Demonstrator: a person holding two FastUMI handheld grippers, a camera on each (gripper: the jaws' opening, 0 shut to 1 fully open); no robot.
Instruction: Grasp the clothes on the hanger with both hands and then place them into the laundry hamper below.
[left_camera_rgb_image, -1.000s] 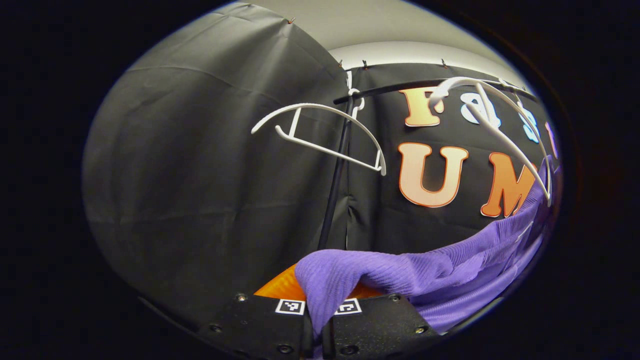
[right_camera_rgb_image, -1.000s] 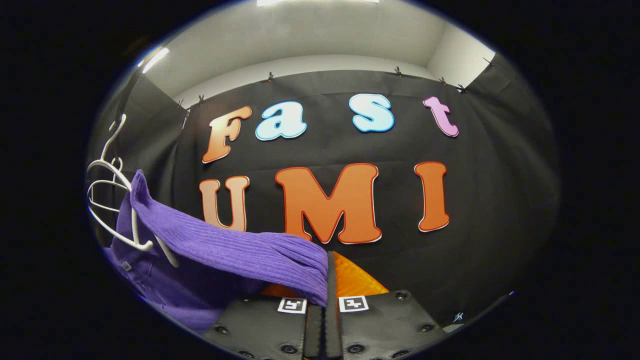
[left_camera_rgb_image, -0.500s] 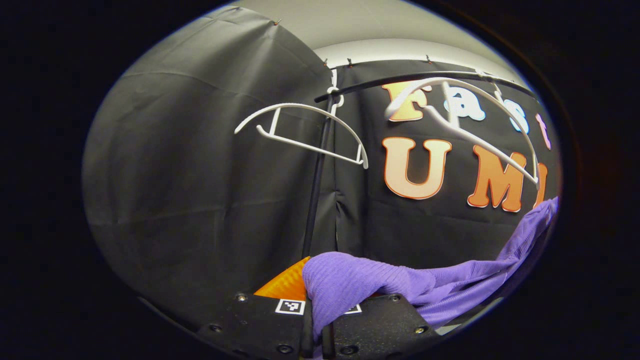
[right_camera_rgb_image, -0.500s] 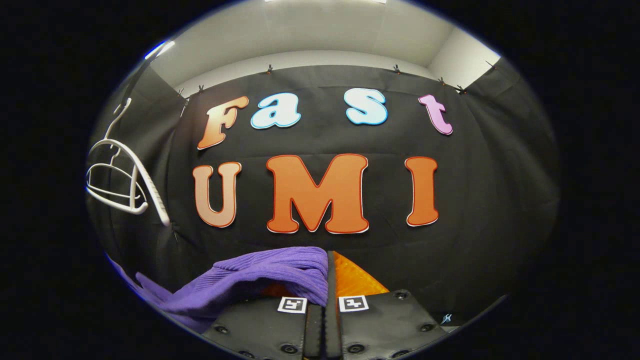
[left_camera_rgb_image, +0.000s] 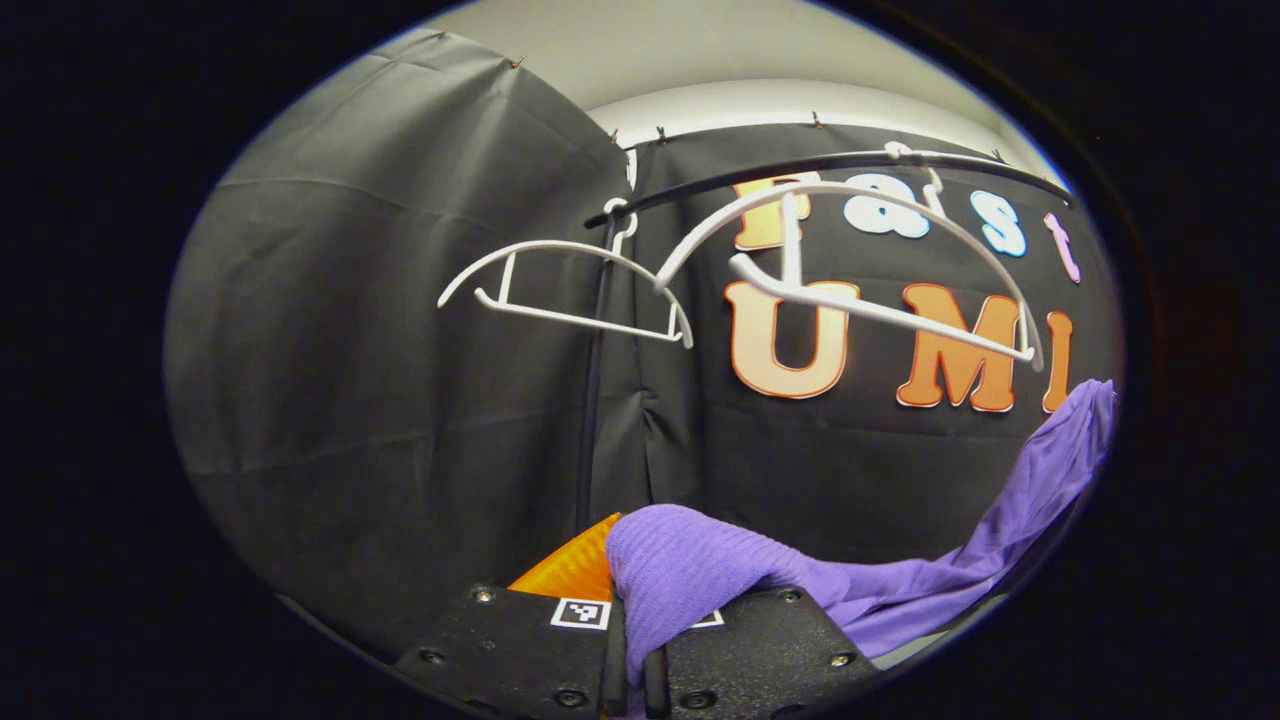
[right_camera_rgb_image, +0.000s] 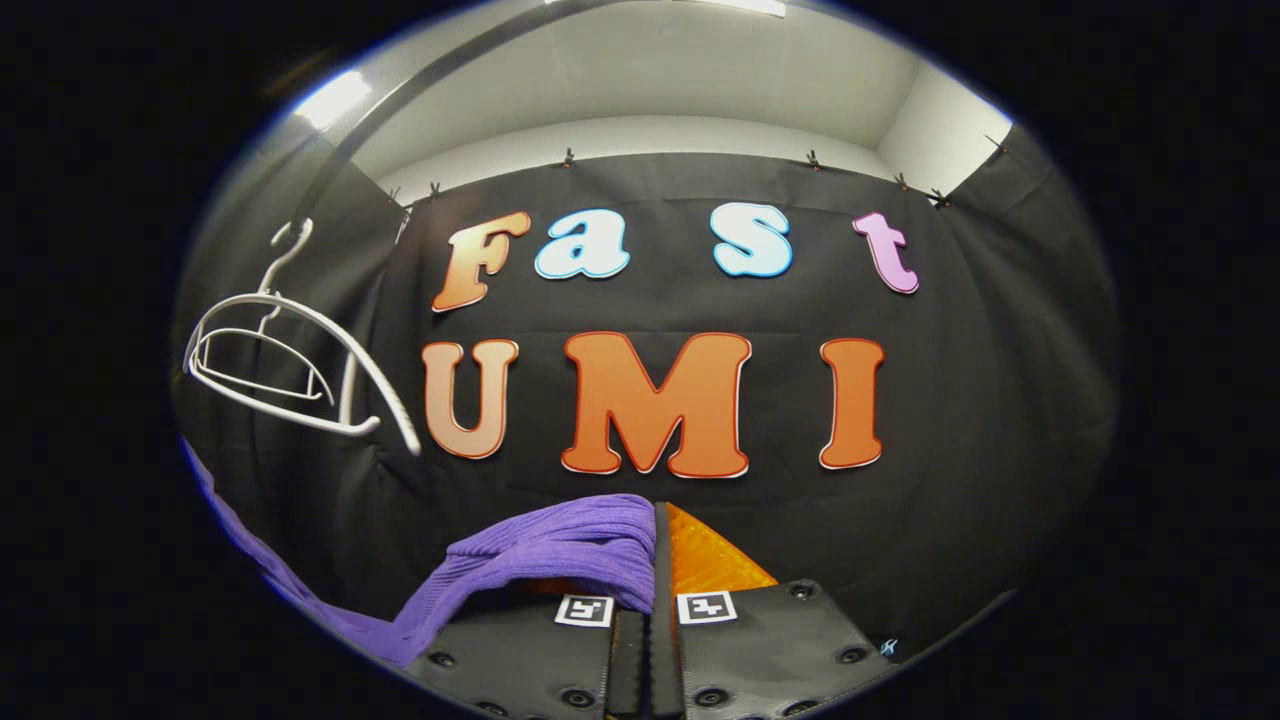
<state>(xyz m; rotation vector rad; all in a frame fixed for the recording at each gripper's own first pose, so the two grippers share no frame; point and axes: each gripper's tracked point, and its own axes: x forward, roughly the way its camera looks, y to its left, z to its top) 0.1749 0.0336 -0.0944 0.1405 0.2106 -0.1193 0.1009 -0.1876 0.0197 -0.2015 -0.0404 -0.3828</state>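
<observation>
Against the booth's black cloth wall, a purple ribbed garment hangs slack between two handheld grippers, clear of both white hangers. Seen from the left gripper view, the cloth bunches over the left gripper, whose two fingers are pressed together on a fold of it, then trails away to the right and rises toward the edge of the picture. From the right gripper view, the same garment is pinched at the right gripper, fingers drawn tight on the fabric, and sags off to the lower left in a long drape. Above it, a black rail crosses the upper part of the left gripper view, carried on a black upright pole. Two bare white plastic hangers hook over that rail: a nearer hanger, tilted, its lower bar slanting down to the right, and a farther hanger just beside the pole. Both hang well above the garment, apart from it. In the right gripper view the hangers overlap near the left edge, one behind the other. Small clips pin the cloth's top edge below a pale wall.
</observation>
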